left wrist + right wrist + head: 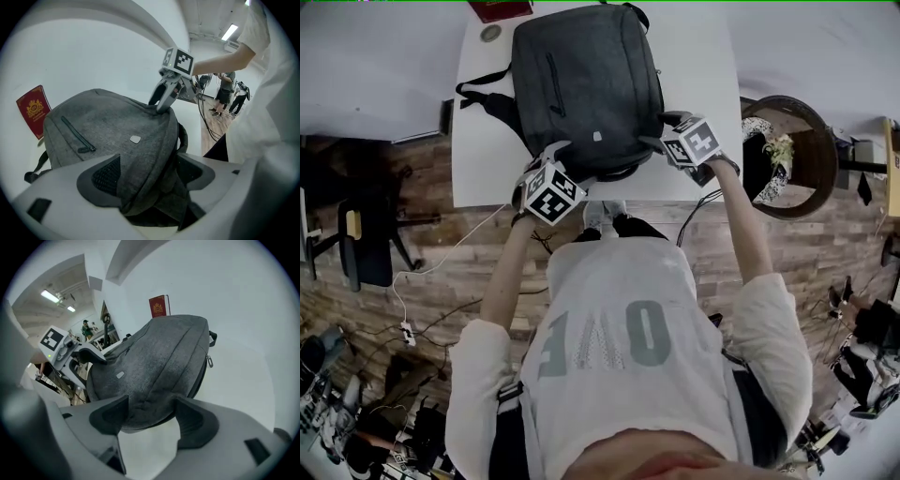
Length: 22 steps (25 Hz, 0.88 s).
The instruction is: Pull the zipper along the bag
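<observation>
As it lies: backpack flat on table, long axis pointing away.
Left gripper: jaws clamped on near-edge fabric.
Right gripper: jaws pinching near corner; zipper pull beyond, same side.

The backpack is heathered charcoal grey with black straps and a small pale tag. The table is white, and the booklet is maroon with a gold crest. The left gripper and right gripper are pale grey with black pads, and their cubes carry black-and-white squares. The floor is brown wood plank.
</observation>
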{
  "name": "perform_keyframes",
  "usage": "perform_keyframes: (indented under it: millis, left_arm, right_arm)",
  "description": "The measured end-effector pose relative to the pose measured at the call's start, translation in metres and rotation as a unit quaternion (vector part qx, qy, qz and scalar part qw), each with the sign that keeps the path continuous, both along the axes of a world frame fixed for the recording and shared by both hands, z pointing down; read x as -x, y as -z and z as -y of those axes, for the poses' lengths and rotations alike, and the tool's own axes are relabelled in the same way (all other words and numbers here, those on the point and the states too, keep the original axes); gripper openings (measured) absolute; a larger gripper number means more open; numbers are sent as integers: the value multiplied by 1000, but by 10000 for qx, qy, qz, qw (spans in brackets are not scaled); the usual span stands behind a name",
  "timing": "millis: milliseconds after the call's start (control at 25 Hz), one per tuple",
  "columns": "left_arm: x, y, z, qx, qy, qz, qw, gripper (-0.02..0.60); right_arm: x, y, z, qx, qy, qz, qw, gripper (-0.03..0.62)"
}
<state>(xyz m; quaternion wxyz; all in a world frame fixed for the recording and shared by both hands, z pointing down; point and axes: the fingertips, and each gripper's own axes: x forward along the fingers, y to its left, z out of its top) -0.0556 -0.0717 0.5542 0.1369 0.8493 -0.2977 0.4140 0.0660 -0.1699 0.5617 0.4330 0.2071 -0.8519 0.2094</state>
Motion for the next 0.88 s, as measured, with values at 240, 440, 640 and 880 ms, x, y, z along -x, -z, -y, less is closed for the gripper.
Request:
perform_keyframes:
  millis: [240, 440, 640, 880]
  left_arm:
    - [45, -9, -15, 323, -375, 79, 9987, 365]
    - [89, -14, -21, 591, -1034, 218, 9926, 365]
    - [114, -11, -15, 681, -1345, 330, 9880, 367]
    - [115, 3, -17, 623, -1296, 548, 9881, 367]
  right_arm:
    - [24, 5, -46, 226, -423, 854, 9952, 334]
    - [56, 6, -76, 279, -1036, 1352, 9850, 334]
    - [79, 7, -87, 146, -1451, 1446, 9787, 334]
    - [75, 12, -88, 159, -1439, 1706, 9747, 334]
